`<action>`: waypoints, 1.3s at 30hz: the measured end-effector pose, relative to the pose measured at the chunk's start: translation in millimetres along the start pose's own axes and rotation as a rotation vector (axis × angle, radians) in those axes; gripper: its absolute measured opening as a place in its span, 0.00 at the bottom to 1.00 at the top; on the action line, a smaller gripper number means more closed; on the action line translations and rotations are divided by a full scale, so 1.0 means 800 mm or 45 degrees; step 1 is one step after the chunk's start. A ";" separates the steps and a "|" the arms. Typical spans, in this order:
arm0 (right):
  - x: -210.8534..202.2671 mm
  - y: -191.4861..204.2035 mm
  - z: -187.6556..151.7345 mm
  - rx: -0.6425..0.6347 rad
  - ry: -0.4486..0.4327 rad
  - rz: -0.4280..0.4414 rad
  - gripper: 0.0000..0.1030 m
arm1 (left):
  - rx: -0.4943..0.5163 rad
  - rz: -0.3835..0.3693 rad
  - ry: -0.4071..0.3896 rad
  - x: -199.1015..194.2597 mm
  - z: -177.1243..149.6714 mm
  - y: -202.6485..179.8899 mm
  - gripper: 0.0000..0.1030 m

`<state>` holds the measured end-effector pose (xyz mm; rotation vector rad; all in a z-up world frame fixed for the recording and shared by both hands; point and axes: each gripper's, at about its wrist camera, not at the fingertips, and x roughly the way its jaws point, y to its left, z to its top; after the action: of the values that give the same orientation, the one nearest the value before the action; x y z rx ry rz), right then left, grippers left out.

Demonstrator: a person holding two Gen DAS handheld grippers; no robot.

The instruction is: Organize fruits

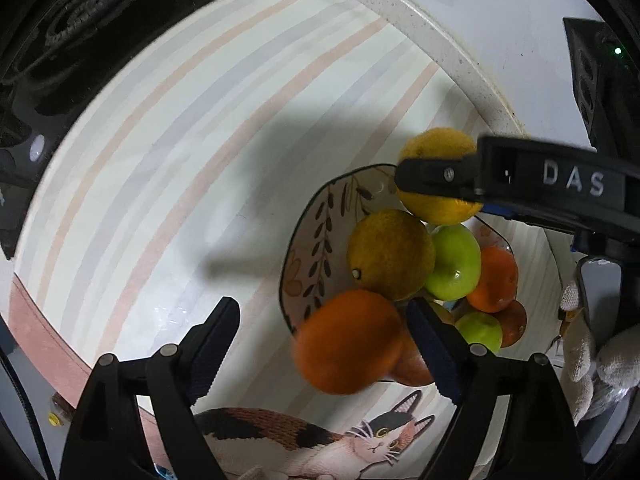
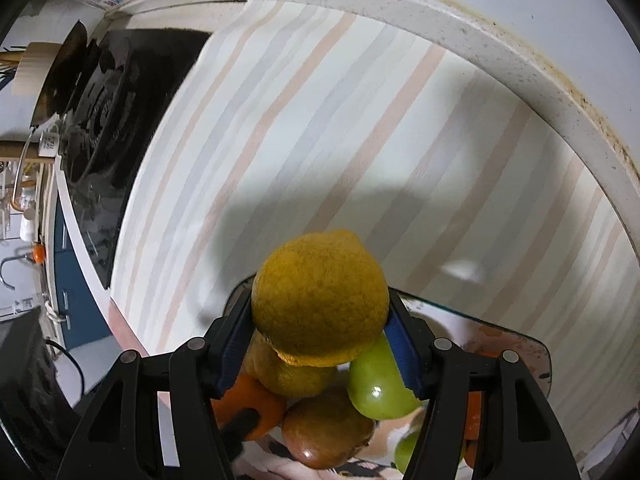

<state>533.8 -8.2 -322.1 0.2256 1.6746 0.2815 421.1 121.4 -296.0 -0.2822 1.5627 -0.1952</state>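
A patterned plate (image 1: pixel 320 216) holds a pile of fruit: a yellow-green citrus (image 1: pixel 390 254), green apples (image 1: pixel 456 262), oranges (image 1: pixel 494 280). My right gripper (image 2: pixel 320 320) is shut on a yellow lemon (image 2: pixel 320 300) and holds it above the pile; it shows in the left wrist view (image 1: pixel 436 176) too. My left gripper (image 1: pixel 324 344) is open, its fingers either side of an orange (image 1: pixel 348 342) at the plate's near edge; the orange looks blurred and is not clamped.
The plate sits on a striped mat (image 1: pixel 180 140) with a cat picture (image 1: pixel 360 440). A white counter edge (image 2: pixel 480 40) runs behind. A black stove (image 2: pixel 104 92) lies at the left. A gloved hand (image 1: pixel 588 352) is at the right.
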 end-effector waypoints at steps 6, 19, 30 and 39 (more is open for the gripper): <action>0.007 -0.010 -0.002 0.013 0.063 0.015 0.66 | 0.013 0.036 -0.029 -0.010 0.008 0.001 0.83; -0.029 -0.031 -0.020 0.058 0.000 0.032 0.89 | 0.077 0.165 -0.154 -0.044 0.007 -0.003 0.83; -0.120 -0.074 -0.159 0.079 -0.308 -0.262 0.93 | 0.168 0.332 -0.287 -0.083 -0.042 -0.029 0.83; -0.149 -0.098 -0.285 0.152 -0.483 -0.328 0.93 | 0.261 0.386 -0.386 -0.109 -0.098 -0.068 0.83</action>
<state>323.6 -131.9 -208.9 0.1391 1.3260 -0.0546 345.7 91.4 -195.7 0.0847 1.2542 -0.0697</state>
